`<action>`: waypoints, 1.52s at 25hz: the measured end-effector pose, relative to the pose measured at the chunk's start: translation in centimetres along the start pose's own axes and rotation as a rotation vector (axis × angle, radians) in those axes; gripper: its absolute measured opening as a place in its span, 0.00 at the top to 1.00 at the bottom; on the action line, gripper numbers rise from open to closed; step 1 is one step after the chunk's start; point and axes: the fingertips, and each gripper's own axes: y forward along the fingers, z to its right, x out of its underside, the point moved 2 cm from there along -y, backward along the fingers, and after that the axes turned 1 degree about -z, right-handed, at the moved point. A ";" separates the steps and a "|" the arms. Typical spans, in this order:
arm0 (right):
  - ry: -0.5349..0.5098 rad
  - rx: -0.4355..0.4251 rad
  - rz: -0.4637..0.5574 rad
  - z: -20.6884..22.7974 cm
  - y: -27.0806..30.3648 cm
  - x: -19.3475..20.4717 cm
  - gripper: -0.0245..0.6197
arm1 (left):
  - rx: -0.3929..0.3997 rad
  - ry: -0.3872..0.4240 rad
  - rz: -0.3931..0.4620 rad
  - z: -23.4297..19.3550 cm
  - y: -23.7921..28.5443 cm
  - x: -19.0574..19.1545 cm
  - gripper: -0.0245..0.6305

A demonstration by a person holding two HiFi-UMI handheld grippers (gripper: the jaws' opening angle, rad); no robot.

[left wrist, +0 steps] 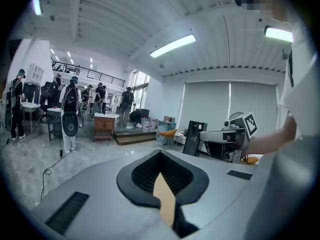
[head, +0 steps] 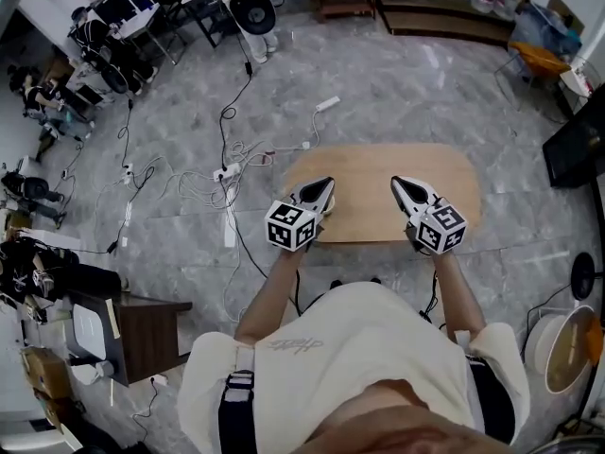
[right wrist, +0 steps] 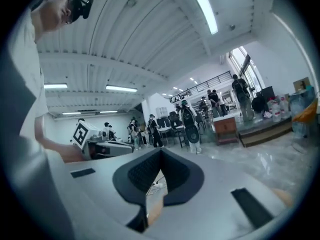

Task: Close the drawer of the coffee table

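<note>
left gripper (head: 322, 194) held forward, jaws closed tip to tip, nothing between | right gripper (head: 404, 190) level with it, off to its right, well apart, jaws likewise together and empty | tips angled inward toward each other | left forearm (head: 269, 291) and right forearm (head: 455, 291) bare, stretched out behind each marker cube (head: 291, 225)

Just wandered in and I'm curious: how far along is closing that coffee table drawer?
Done: can't tell; only the coffee table top shows from above, and no drawer is in sight. In hand: the left gripper and right gripper hover over its near edge, both shut and empty. Left: pushing the drawer, if it's open.
</note>
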 end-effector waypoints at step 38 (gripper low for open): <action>-0.176 0.095 0.175 -4.6 -3.8 -8.2 0.97 | -0.097 0.187 0.168 1.9 -4.7 -8.3 0.96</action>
